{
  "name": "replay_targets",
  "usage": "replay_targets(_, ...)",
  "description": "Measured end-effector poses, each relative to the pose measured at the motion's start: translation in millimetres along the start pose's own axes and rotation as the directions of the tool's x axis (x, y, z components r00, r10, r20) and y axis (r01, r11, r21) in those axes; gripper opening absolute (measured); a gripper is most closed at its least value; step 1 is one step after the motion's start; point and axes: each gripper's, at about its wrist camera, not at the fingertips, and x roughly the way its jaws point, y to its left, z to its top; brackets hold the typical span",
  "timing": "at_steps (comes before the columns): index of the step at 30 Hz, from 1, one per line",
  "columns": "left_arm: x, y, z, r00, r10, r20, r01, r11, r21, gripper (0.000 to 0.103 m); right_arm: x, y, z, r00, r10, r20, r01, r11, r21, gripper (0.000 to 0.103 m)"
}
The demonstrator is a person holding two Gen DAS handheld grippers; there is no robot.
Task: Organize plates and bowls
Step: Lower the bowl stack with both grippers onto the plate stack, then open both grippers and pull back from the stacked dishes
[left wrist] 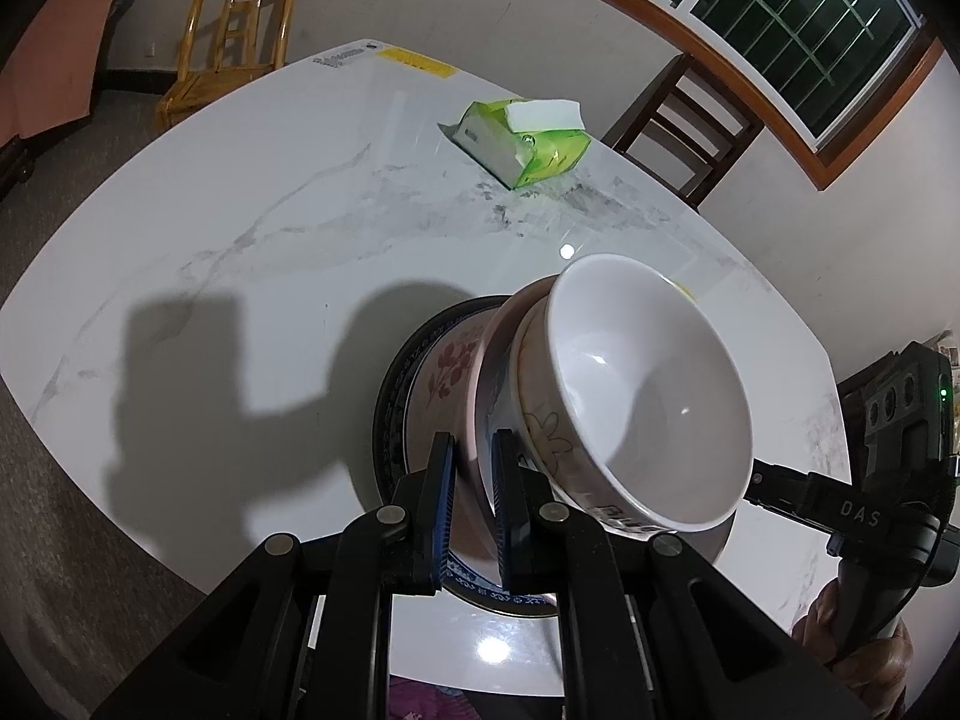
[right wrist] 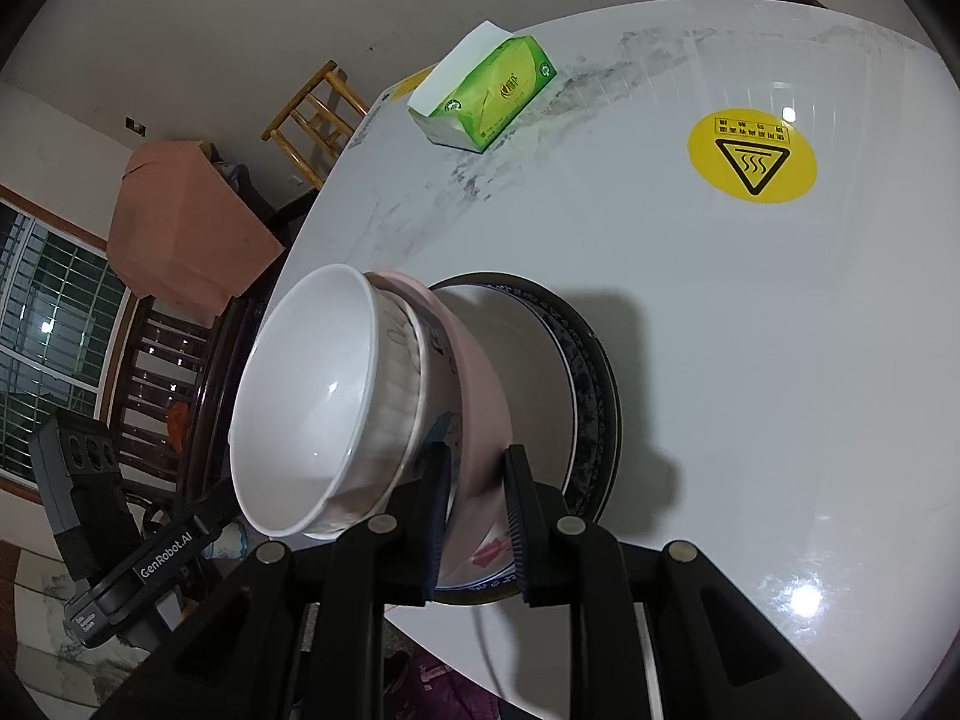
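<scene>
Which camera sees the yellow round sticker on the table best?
The right wrist view. There the yellow sticker lies in full sight on the white table, with its black warning triangle clear. In the left wrist view only a thin yellow sliver peeks out behind the white bowl, probably the same sticker.

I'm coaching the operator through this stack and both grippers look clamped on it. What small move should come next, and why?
Probably open one gripper slowly, keeping the other shut. The left gripper and right gripper both pinch the pink bowl, which holds the white bowl and sits in the dark-rimmed plate on the table. The stack already looks seated.
</scene>
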Motion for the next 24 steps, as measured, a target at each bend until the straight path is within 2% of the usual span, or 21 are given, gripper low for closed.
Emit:
replay_targets(7,-1,-3,-2,1.000,0.012,0.022,-0.012,1.000,0.024,0.008,1,-1,-2,1.000,0.007,0.015,-0.007,1.000,-0.004,0.020)
replay_targets(16,-4,-13,-10,0.992,0.080,0.102,-0.091,0.990,0.109,0.011,-1,7,-6,0.996,-0.019,0.088,0.026,0.997,-0.074,0.021)
replay_targets(19,-6,-15,-14,0.981,0.128,0.145,-0.147,0.980,0.131,0.025,-8,7,-7,0.989,-0.030,0.143,0.043,0.995,-0.089,0.021)
replay_targets(20,-6,-14,-17,0.977,0.142,0.159,-0.164,0.977,0.135,0.034,-13,8,-9,0.985,-0.033,0.172,0.050,0.994,-0.098,0.021)
replay_targets(24,-9,-10,-27,0.957,0.186,0.221,-0.224,0.961,0.160,0.058,-35,16,-22,0.954,-0.064,0.292,0.114,0.981,-0.156,0.021)
